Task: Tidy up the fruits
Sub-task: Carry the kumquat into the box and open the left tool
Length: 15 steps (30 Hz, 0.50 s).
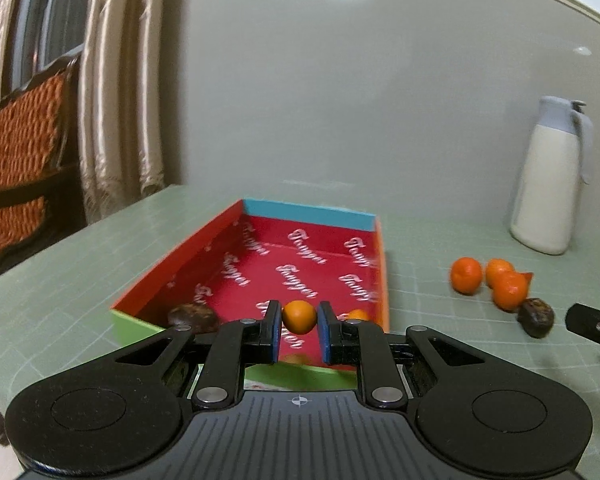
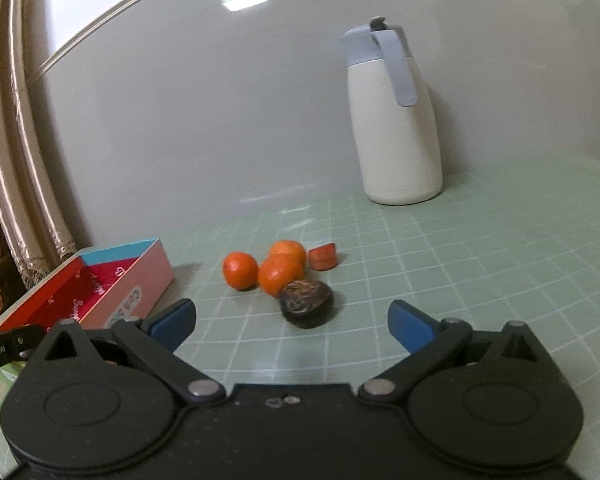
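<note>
Left wrist view, bottom centre: left gripper [image 1: 299,316], blue pads pinching a small orange fruit [image 1: 299,317]. Fruit round, smooth, bright orange; no long axis to speak of. It hangs over the near end of the box [image 1: 172,276].

Box: long axis runs from lower centre of the frame up toward the back wall, tilted slightly to the right. Red lining with white script, green near wall, blue far wall, orange right wall. Inside, near left corner: a dark wrinkled fruit [image 1: 193,317]. Just right of the right pad, a second orange fruit [image 1: 357,315] partly hidden.

Right wrist view, lower centre: right gripper [image 2: 292,326] spread wide, nothing between the pads. Just beyond the gap, a dark brown wrinkled fruit [image 2: 306,303] on the green grid mat [image 2: 440,272]. Touching behind it, a cluster of three oranges [image 2: 281,274]; a reddish-orange piece [image 2: 323,256] just beside them on the right.

Upper right, against the wall: cream jug [image 2: 396,128] with grey lid and handle, upright. Curtains [image 1: 116,80] far left.
</note>
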### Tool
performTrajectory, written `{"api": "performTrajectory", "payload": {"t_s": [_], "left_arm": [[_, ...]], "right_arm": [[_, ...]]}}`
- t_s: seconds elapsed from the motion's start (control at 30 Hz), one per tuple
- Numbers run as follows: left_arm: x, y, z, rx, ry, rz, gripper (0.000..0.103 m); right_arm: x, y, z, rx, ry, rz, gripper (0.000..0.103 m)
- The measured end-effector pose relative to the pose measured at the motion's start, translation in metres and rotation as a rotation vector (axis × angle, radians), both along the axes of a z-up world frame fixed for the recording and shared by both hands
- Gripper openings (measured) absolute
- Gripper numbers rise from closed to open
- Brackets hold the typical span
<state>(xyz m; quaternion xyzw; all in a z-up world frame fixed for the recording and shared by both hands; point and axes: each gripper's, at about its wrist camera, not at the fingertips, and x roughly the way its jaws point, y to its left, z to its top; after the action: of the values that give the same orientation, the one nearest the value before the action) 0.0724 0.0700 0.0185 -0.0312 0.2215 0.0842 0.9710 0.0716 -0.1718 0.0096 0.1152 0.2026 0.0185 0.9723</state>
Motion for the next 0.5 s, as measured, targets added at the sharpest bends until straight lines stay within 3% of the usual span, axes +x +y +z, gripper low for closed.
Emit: {"api": "performTrajectory", "payload": {"t_s": [0.5], "left_arm": [[0.014, 0.028, -0.003, -0.076, 0.047, 0.054, 0.019]], "right_arm": [[0.006, 0.02, -0.001, -0.004, 0.0, 0.049, 0.103]]}}
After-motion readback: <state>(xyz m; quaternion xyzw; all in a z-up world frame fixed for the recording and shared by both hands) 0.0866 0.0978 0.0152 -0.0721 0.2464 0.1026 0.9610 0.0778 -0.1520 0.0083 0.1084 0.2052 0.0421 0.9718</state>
